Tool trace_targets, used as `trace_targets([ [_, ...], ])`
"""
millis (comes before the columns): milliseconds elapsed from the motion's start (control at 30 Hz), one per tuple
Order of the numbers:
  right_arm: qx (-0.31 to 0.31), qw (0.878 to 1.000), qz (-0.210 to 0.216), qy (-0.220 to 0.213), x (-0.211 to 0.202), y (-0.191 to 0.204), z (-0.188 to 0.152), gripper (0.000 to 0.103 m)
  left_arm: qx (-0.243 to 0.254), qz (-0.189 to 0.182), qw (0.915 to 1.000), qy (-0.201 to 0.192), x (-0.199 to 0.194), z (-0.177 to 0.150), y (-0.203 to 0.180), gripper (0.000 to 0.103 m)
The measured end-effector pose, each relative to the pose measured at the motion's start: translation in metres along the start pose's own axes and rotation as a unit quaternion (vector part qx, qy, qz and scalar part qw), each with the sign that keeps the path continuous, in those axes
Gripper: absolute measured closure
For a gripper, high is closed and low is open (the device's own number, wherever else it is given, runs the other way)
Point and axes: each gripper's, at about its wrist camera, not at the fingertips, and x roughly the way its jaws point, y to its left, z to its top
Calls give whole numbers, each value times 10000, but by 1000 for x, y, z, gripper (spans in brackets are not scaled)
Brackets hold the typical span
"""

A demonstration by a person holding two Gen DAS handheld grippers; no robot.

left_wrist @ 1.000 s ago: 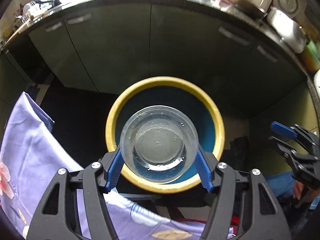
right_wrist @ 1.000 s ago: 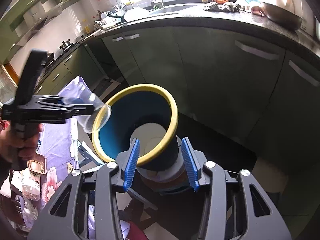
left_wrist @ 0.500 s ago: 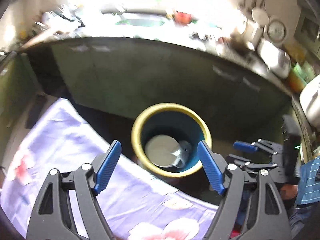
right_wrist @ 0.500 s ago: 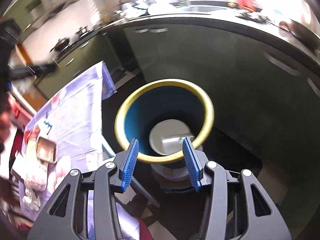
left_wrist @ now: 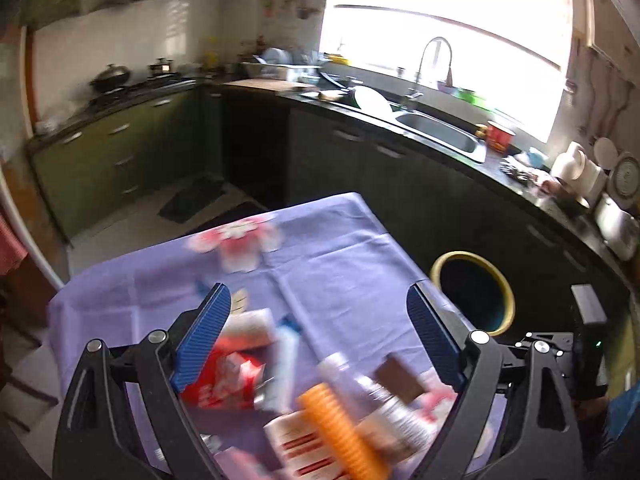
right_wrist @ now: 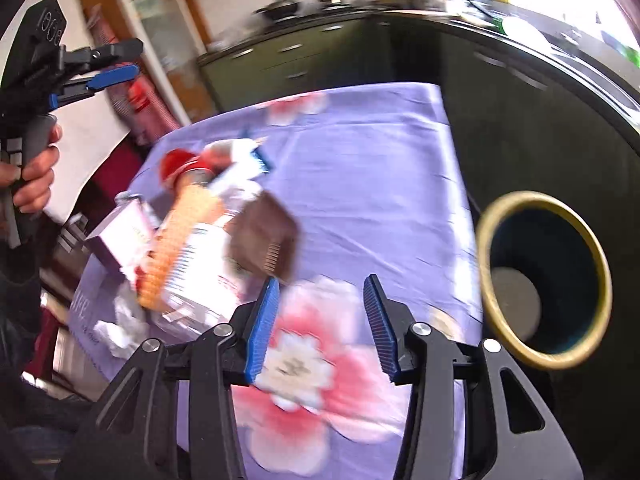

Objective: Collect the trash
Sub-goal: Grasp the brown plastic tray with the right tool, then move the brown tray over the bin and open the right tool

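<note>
Both grippers have swung away from the bin and now hover over the table with its purple flowered cloth. A second ago the left gripper clamped a clear plastic cup above the bin; that cup is gone from it, and the jaws are opening wide with nothing between them. The right gripper is empty too, jaws part-way apart and closing slightly over a pink flower print. The trash pile sits on the cloth: an orange ribbed piece, a brown card, a clear bottle, red wrappers, all smeared by motion blur. The bin stands just beside the table, its bottom dark. The cup inside can't be made out.
</note>
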Motion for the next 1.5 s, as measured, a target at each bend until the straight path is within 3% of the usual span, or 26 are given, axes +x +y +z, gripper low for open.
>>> trace_targets([
  [200, -270, 9994, 139, 134, 36, 42, 25, 71, -327, 193, 9993, 22, -16, -31, 33, 18],
  [533, -141, 9991, 196, 359, 64, 50, 40, 73, -526, 257, 9983, -35, -22, -54, 55, 18],
  [667, -71, 9984, 318, 472, 73, 49, 41, 97, -557, 271, 9981, -20, -22, -58, 58, 17],
  [967, -32, 9998, 214, -4, 42, 46, 43, 98, -504, 280, 9983, -38, -23, -58, 54, 17],
  [1067, 74, 9995, -41, -314, 14, 30, 46, 98, -444, 256, 9987, -60, -26, -58, 50, 17],
  [1200, 443, 9942, -807, -563, -20, -20, 46, 98, -410, 209, 9989, -64, -29, -58, 46, 17],
  [1367, 1155, 9773, -1772, -134, -15, -115, 35, 98, -381, 166, 9991, -43, -27, -56, 40, 17],
  [1500, 1504, 9662, -2077, 264, 10, -169, 26, 98, -367, 196, 9991, 3, -23, -53, 37, 17],
])
